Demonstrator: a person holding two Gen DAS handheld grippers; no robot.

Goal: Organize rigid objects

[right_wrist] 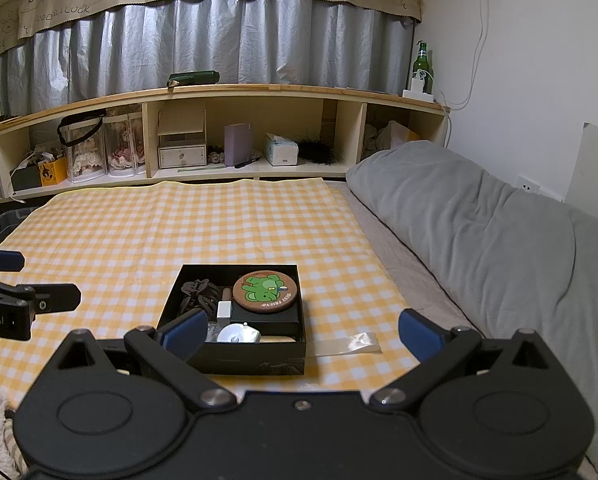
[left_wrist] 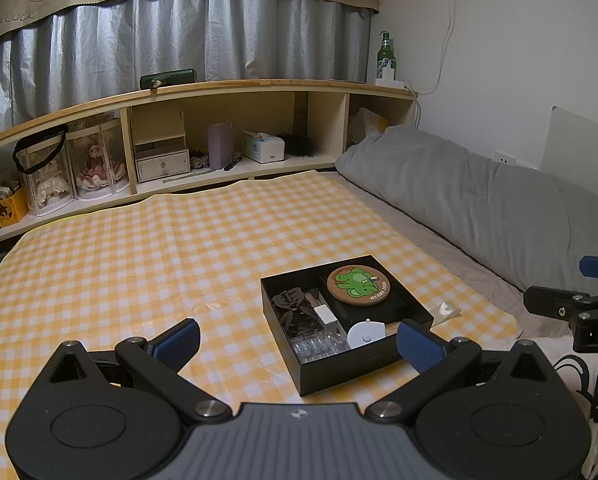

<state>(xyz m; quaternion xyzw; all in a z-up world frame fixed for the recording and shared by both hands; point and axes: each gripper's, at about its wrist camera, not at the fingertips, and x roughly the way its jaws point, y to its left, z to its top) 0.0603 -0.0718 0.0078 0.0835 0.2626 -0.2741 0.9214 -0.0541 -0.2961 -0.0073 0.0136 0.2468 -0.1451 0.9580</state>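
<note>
Claws (left_wrist: 299,346) (right_wrist: 301,334) spread before box (right_wrist: 235,356)

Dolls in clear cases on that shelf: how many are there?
2. Both stand side by side in the shelf's left compartment: the pale-dressed doll on the left under a black strap, the pink-dressed doll to its right. More may be hidden behind.

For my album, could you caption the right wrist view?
Open right gripper above a black box holding a coaster, on checked cloth.
</note>
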